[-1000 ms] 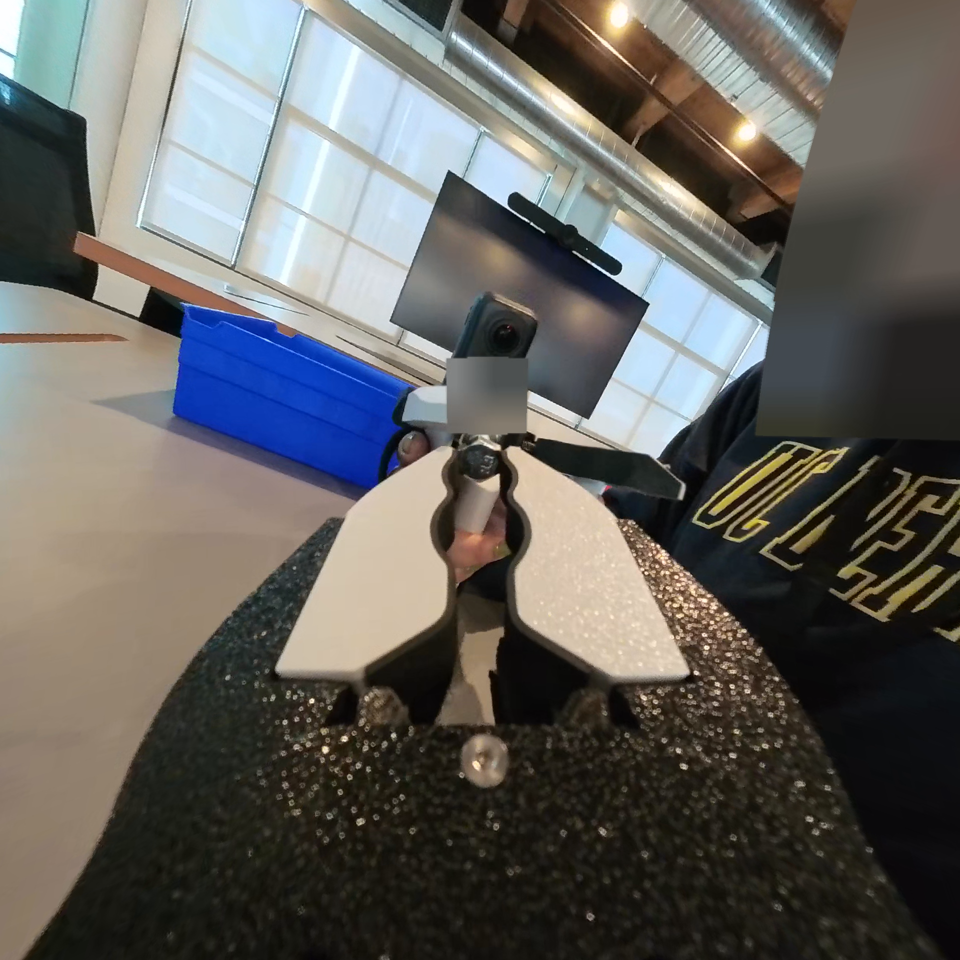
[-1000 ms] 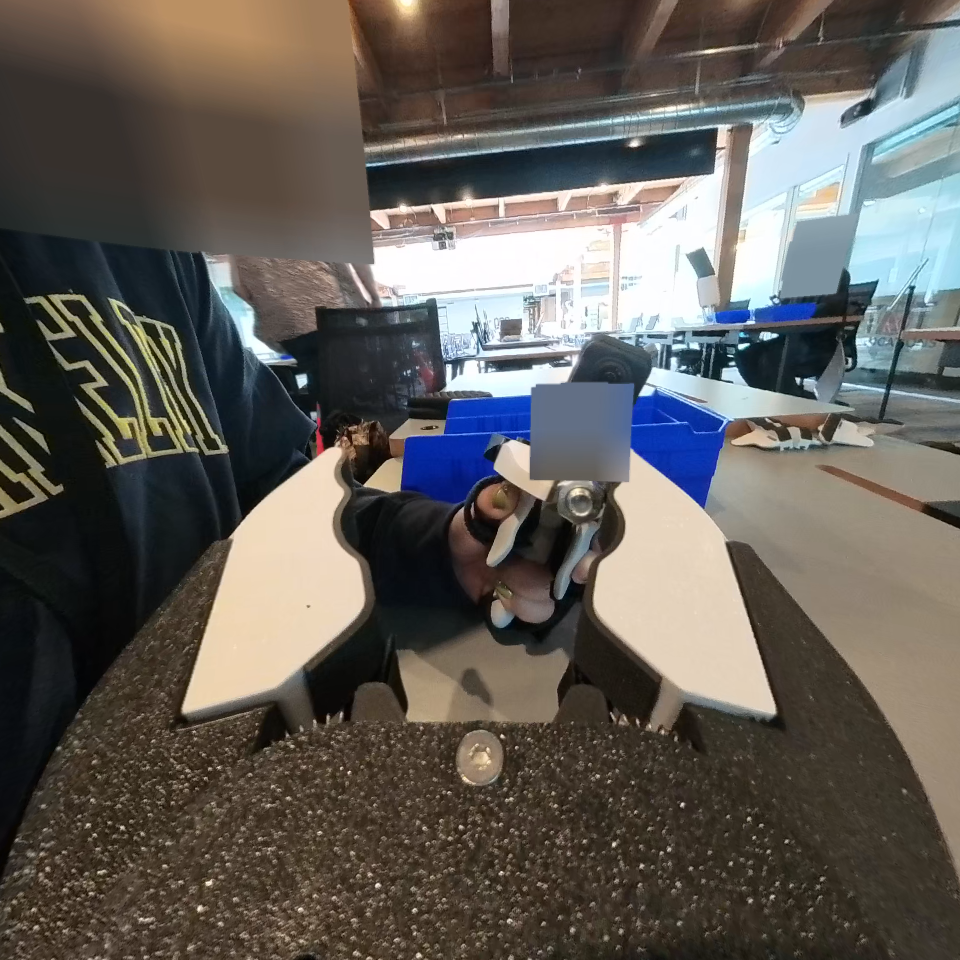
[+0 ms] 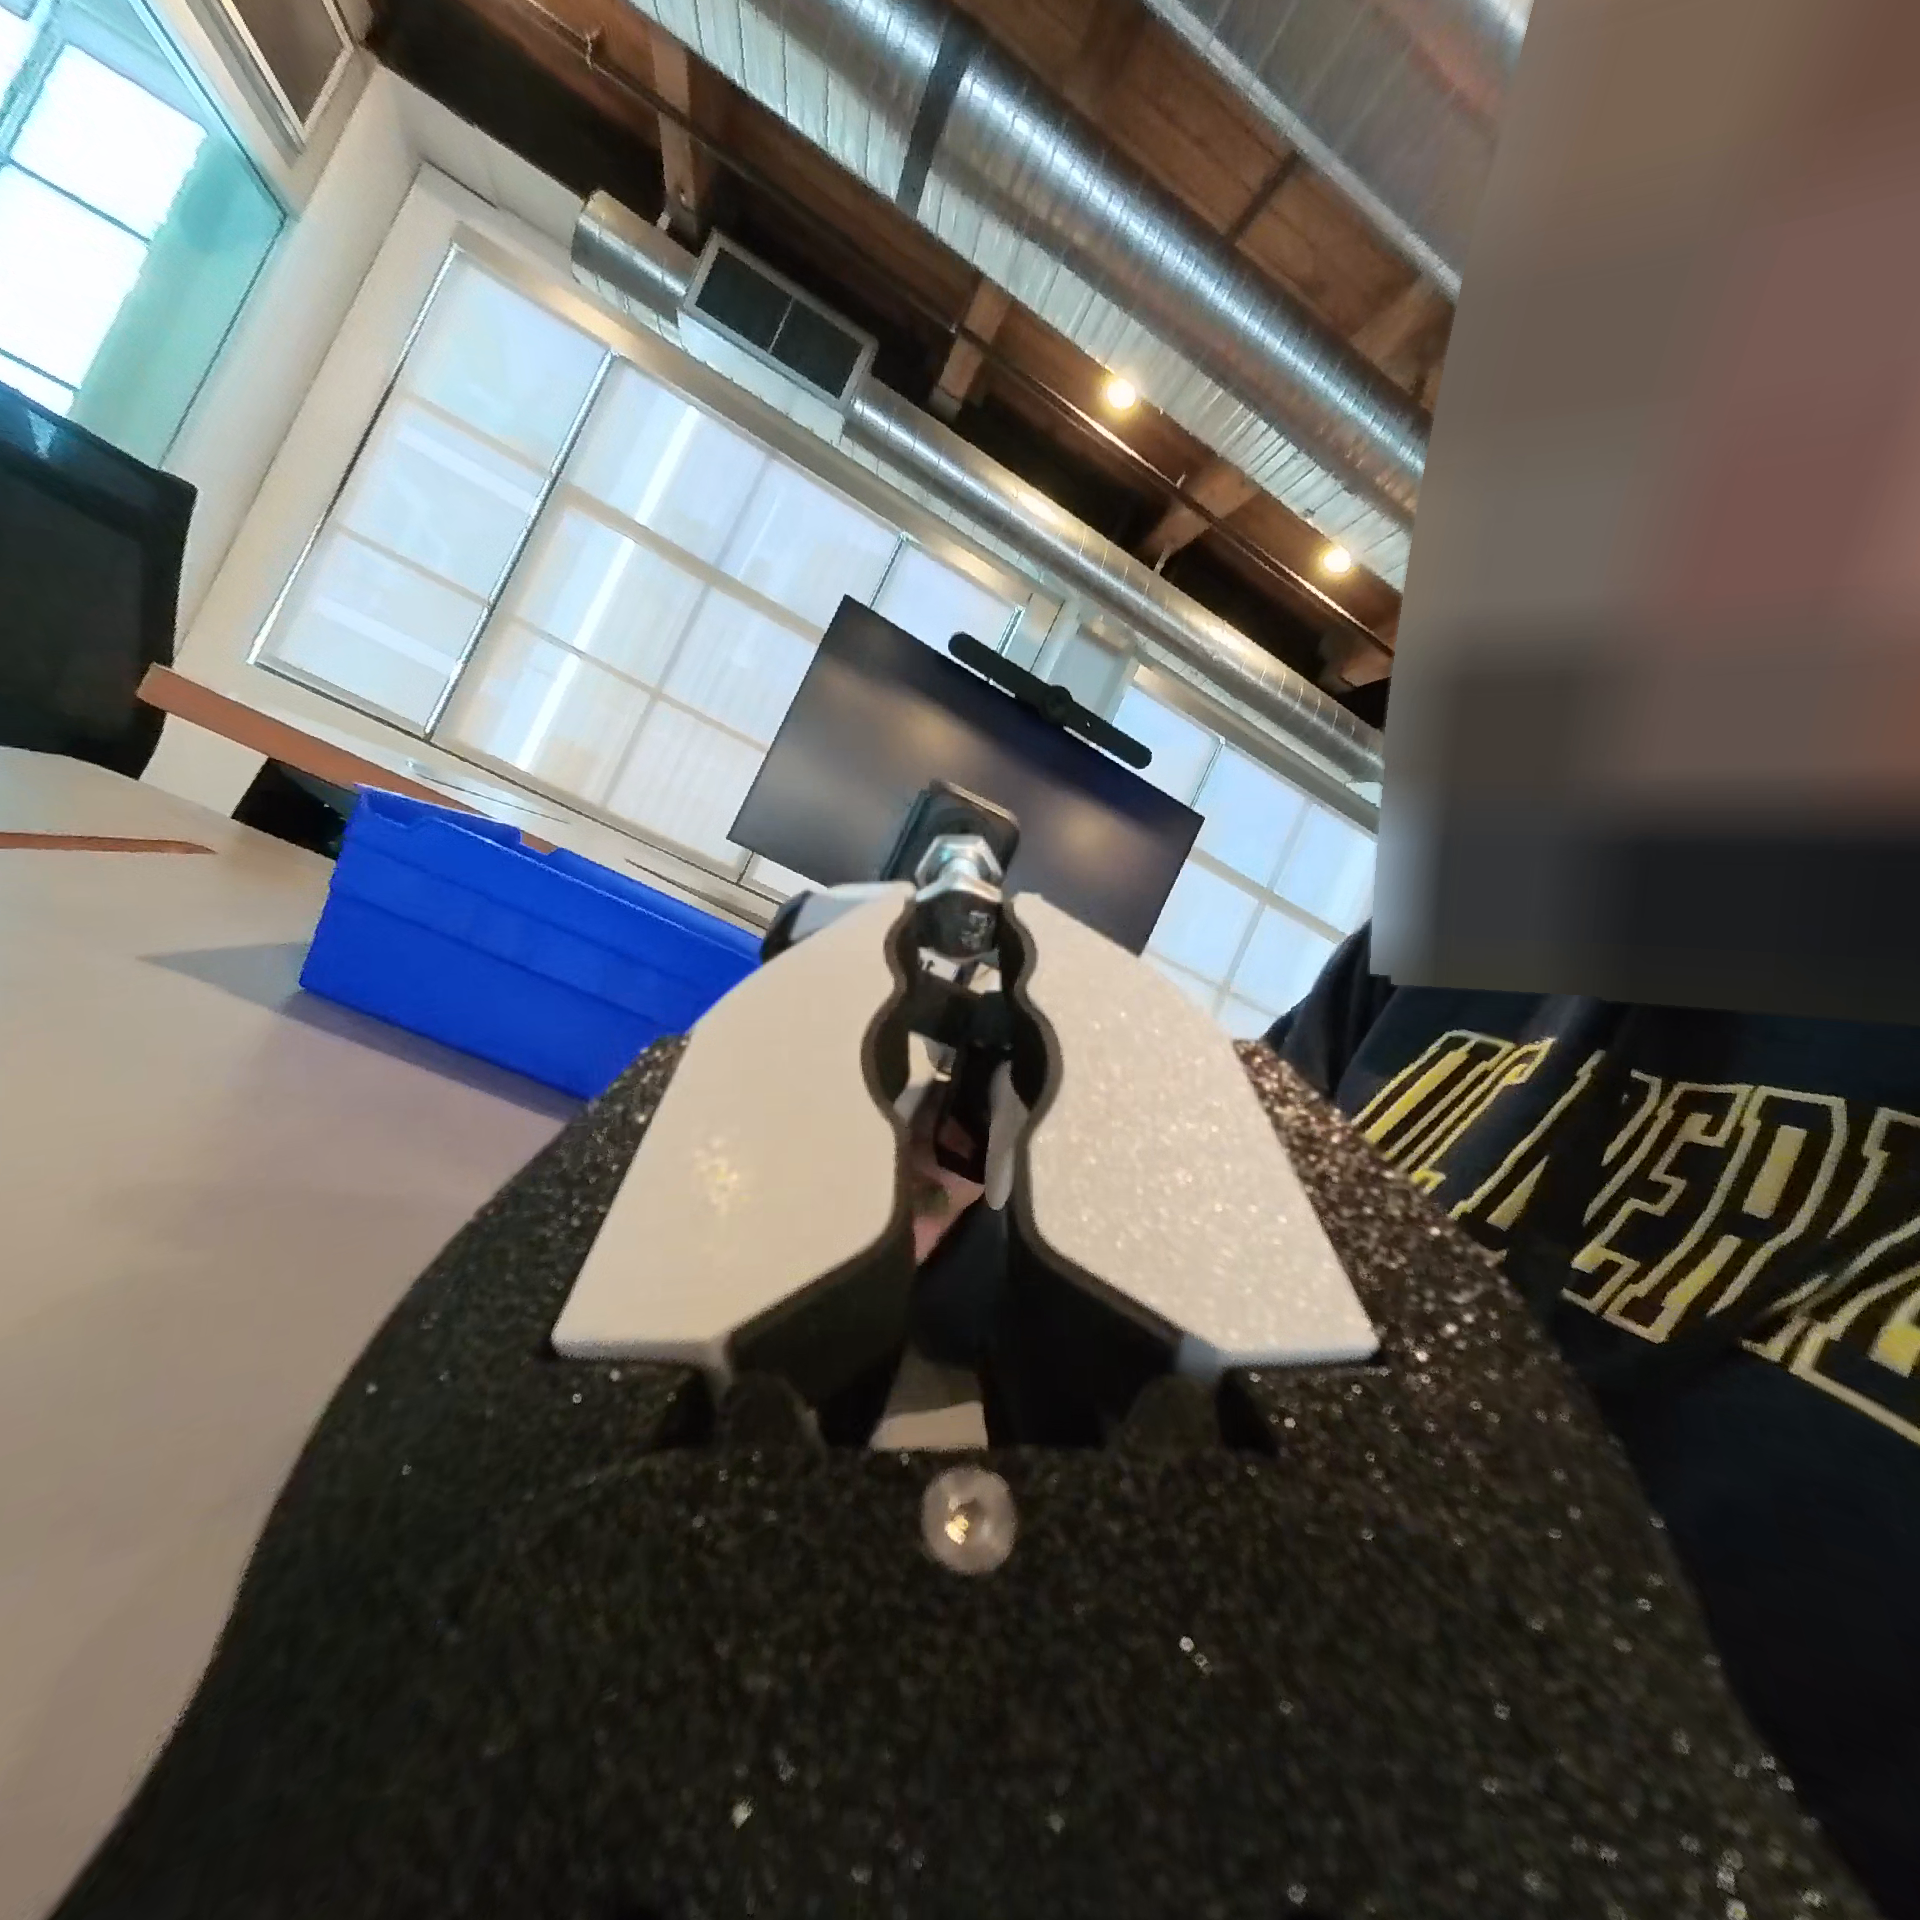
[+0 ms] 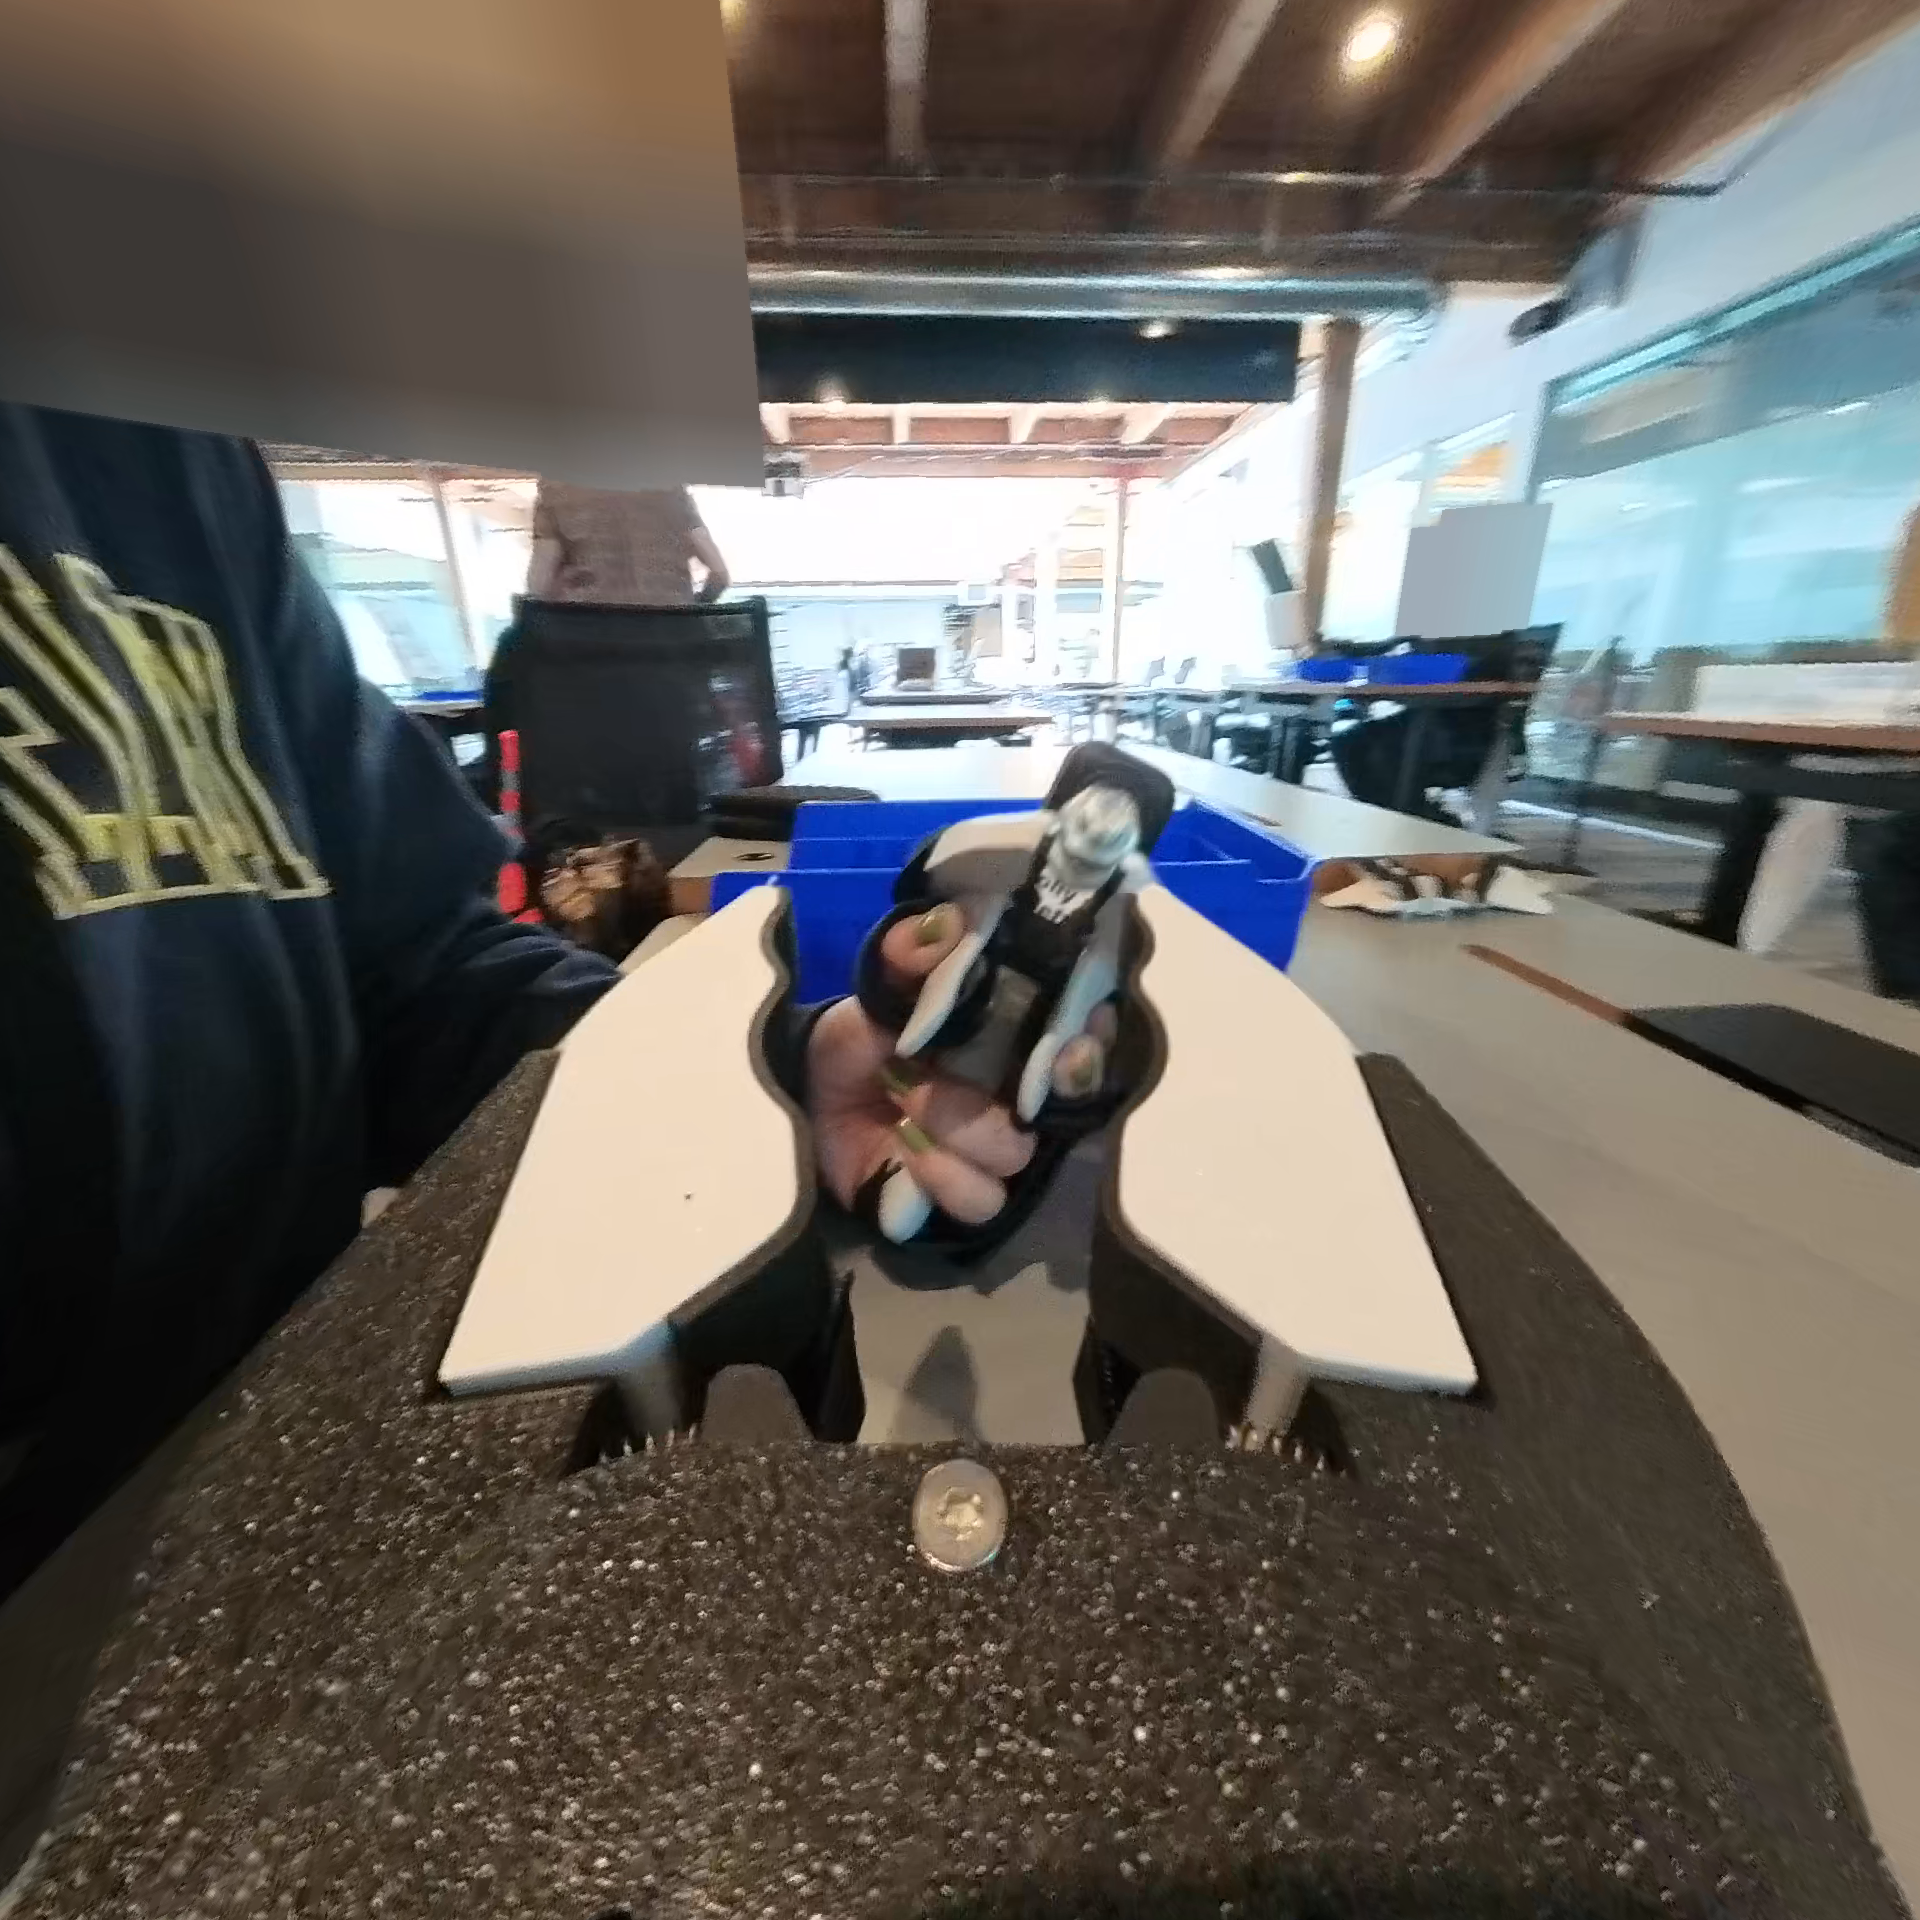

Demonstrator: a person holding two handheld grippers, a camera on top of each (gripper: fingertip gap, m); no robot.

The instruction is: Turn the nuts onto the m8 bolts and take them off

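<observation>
My left gripper [image 3: 958, 935] is shut on the head of a silver bolt [image 3: 961, 920]. The bolt points away from me and carries a silver nut [image 3: 958, 854] on its thread. My right gripper [image 4: 961, 914] is open and faces the left gripper [image 4: 1086, 883], which a hand [image 4: 914, 1132] holds. In the right wrist view the bolt and nut [image 4: 1091, 831] are blurred. They lie just beyond my right fingertip [image 4: 1164, 935], and neither pad presses on them. The right gripper's camera [image 3: 940, 816] shows behind the nut.
A blue bin [image 3: 499, 935] stands on the grey table [image 3: 208, 1143]; it also shows in the right wrist view [image 4: 1236, 883]. A person in a dark sweatshirt [image 3: 1662, 1195] sits close by. A dark screen [image 3: 966, 748] and windows lie behind. Other tables and chairs stand farther off. My two grippers' fingertips are within a few centimetres of each other.
My right jaws have narrowed from wide open but grip nothing. The left gripper has tilted upward, still holding the bolt. The nut now shows clearly on the thread.
</observation>
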